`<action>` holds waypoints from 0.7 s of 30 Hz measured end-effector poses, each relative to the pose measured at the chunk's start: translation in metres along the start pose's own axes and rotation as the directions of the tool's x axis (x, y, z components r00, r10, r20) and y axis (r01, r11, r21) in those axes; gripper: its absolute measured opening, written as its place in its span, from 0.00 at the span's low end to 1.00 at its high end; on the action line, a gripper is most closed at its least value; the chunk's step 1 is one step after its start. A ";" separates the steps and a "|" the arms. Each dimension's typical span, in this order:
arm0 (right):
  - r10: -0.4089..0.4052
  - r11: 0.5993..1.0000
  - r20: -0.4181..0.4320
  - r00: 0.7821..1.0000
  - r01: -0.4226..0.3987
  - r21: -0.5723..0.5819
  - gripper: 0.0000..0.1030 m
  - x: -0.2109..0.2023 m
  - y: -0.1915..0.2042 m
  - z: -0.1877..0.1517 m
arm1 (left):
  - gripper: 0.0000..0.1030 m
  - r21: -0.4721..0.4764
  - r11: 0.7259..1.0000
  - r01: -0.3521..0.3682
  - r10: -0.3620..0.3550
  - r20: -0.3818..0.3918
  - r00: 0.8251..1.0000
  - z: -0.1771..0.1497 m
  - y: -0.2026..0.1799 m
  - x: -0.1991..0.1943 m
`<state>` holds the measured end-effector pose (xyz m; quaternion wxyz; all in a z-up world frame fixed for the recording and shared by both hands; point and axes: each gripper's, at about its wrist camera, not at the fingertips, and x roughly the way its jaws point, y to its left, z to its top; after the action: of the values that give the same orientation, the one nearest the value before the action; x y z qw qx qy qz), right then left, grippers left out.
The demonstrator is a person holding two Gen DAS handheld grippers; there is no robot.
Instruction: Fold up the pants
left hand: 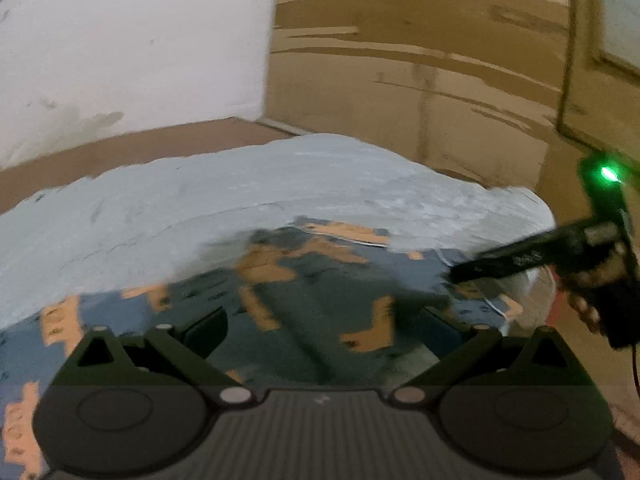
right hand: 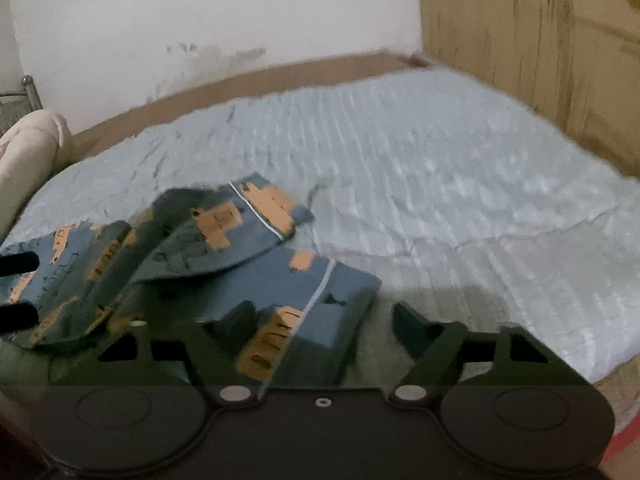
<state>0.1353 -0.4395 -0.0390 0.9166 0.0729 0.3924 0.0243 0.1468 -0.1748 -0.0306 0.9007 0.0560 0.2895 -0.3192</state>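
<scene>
Blue pants (right hand: pixel 208 240) with orange patches lie rumpled on a pale blue bedspread (right hand: pixel 440 180), one leg folded over the other. My right gripper (right hand: pixel 324 314) hovers over the nearer leg's cuff with its jaws apart; nothing is pressed between them. In the left wrist view the pants (left hand: pixel 320 280) spread under my left gripper (left hand: pixel 320 324), which is wide open and empty. The right gripper (left hand: pixel 460 272) reaches in from the right in a person's hand (left hand: pixel 592 284). The left gripper's two black fingertips (right hand: pixel 18 264) show at the left edge of the right wrist view.
A cream pillow (right hand: pixel 28 152) and a metal rail (right hand: pixel 24 92) sit at the bed's far left. A white wall (right hand: pixel 200 20) stands behind, and a wooden panel (right hand: pixel 540 40) lines the right side. The bedspread (left hand: pixel 200 200) stretches beyond the pants.
</scene>
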 end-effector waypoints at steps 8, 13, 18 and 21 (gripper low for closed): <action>0.039 0.996 -0.018 0.999 -0.040 -0.080 0.14 0.011 -0.008 0.018 | 0.90 0.142 0.990 0.006 -0.004 -0.014 1.000 -0.007 -0.036 0.008; -0.048 0.959 -0.008 0.999 0.043 -0.281 0.11 0.013 0.000 0.043 | 0.83 0.129 0.992 0.011 -0.006 -0.036 0.999 -0.006 -0.037 0.011; -0.131 0.908 0.018 0.991 0.127 -0.399 0.07 0.026 -0.008 0.076 | 0.83 0.122 0.992 0.014 -0.009 -0.038 0.999 -0.005 -0.034 0.011; -0.124 0.911 -0.053 0.991 0.092 -0.402 0.09 0.051 -0.019 0.082 | 0.83 0.119 0.993 0.015 -0.009 -0.049 0.999 -0.007 -0.033 0.013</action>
<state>0.2293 -0.4621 -0.0222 0.8962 -0.1380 0.4179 0.0556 0.1320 -0.2062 -0.0409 0.8863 0.1160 0.2920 -0.3401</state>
